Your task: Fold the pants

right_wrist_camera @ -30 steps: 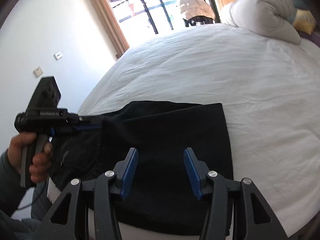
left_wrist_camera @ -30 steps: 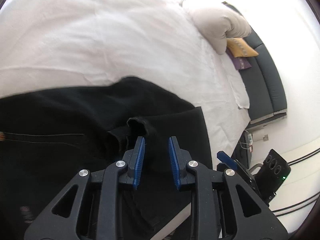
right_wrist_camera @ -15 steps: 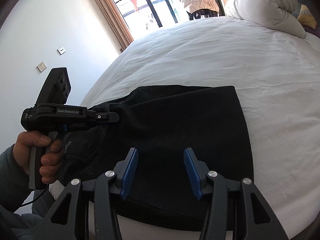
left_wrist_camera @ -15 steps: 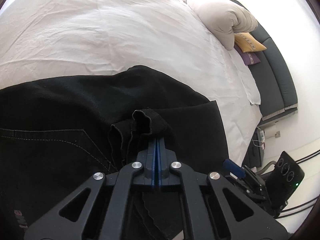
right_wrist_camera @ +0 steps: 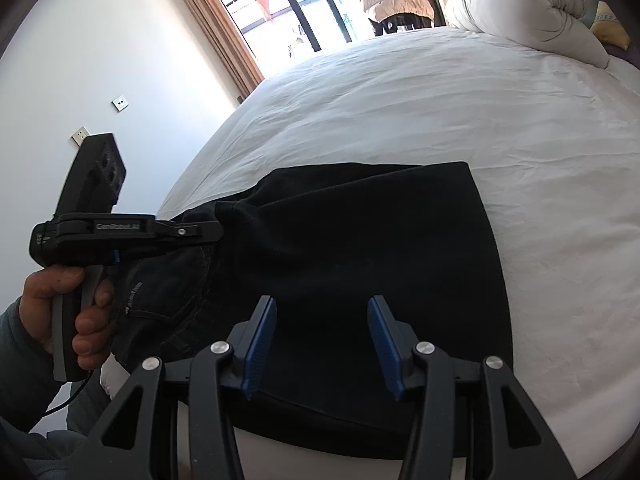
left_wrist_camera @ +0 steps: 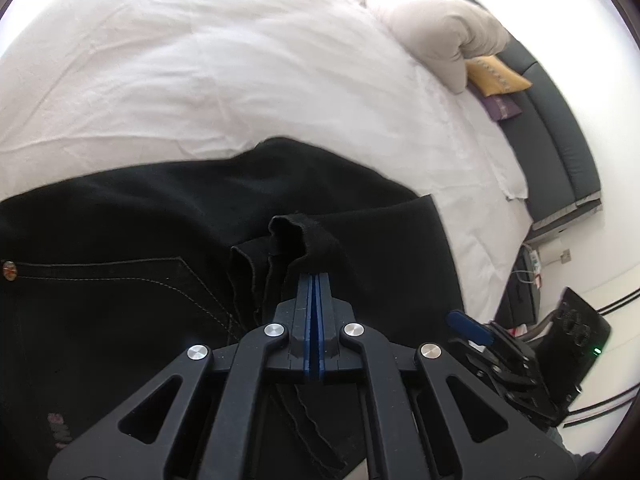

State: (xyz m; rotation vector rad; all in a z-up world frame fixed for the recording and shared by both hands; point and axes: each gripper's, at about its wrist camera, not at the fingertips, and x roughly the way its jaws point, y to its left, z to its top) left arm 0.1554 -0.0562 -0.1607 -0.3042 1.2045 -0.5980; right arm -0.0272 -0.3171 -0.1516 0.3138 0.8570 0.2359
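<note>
Black pants (left_wrist_camera: 140, 232) lie folded on the white bed near its front edge; they also show in the right wrist view (right_wrist_camera: 360, 240). My left gripper (left_wrist_camera: 314, 280) is shut on a bunched hem edge of the pants (left_wrist_camera: 296, 232) and lifts it slightly. In the right wrist view the left gripper (right_wrist_camera: 216, 230) pinches the pants' left corner. My right gripper (right_wrist_camera: 322, 312) is open and empty, hovering above the near edge of the folded pants.
The white bed sheet (right_wrist_camera: 440, 112) stretches far behind the pants. A rolled white duvet (left_wrist_camera: 436, 36) and a yellow pillow (left_wrist_camera: 496, 76) lie at the head. A dark headboard (left_wrist_camera: 556, 152) is at right. A window and curtains (right_wrist_camera: 320, 8) are beyond.
My left gripper closed on the pants' hem edge and has raised it a little. My right gripper stayed open and drew back slightly toward the bed's near edge.
</note>
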